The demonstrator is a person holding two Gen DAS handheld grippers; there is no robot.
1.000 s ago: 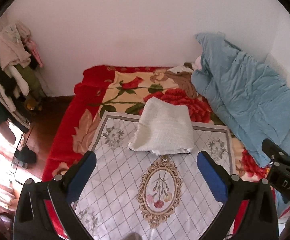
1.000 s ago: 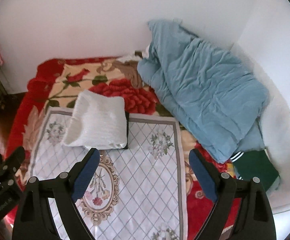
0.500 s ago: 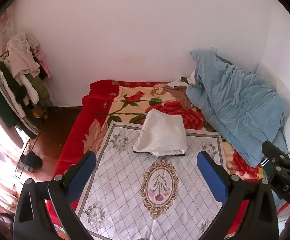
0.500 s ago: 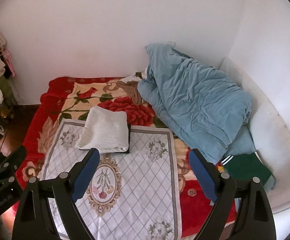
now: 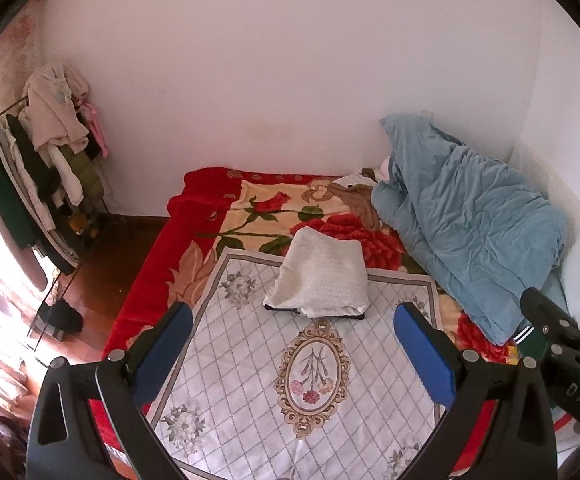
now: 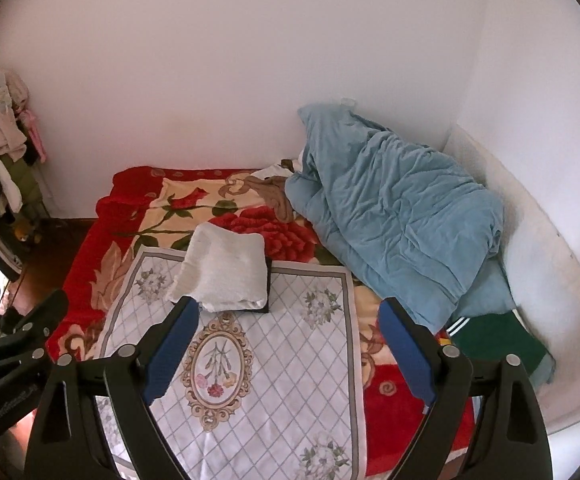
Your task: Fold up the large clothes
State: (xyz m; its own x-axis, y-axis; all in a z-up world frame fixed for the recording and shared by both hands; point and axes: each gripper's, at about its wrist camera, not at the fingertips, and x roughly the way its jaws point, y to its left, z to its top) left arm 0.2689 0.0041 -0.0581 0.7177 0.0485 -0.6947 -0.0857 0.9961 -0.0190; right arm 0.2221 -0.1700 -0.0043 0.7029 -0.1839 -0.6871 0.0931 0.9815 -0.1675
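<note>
Lying folded white garment [image 5: 319, 276] on patterned sheet [image 5: 250, 360], blue duvet [image 5: 465, 232] beside, both grippers' fingers [image 5: 421, 356] released.

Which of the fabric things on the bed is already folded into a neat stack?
The white knit garment at the far edge of the grey diamond-pattern sheet. The blue quilt is a crumpled heap against the wall, and the green garment lies loose beside it.
</note>
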